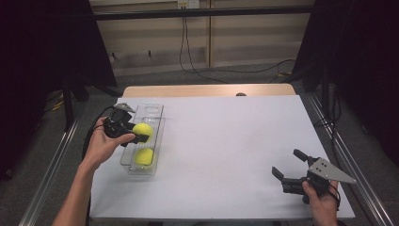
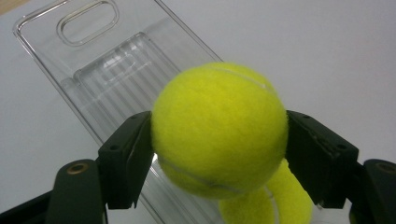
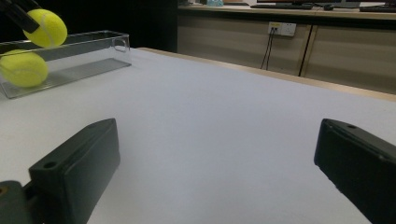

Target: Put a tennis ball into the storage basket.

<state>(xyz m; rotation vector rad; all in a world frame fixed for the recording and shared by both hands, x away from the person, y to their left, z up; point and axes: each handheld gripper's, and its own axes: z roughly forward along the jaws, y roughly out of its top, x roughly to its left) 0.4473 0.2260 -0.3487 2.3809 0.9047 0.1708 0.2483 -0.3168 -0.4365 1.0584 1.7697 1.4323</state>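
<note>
The clear tray (image 1: 157,123) sits at the white table's (image 1: 226,141) left edge, one tennis ball (image 1: 143,157) already inside. A second ball (image 2: 219,128) is clamped by the left gripper (image 1: 136,135) just above it. Probably best lowered into the free middle before release. The right gripper (image 1: 289,165) is parked wide open, empty.

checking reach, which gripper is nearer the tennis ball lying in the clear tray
Left. The left gripper hangs just above that ball, holding another; the right gripper sits far across the table.
</note>
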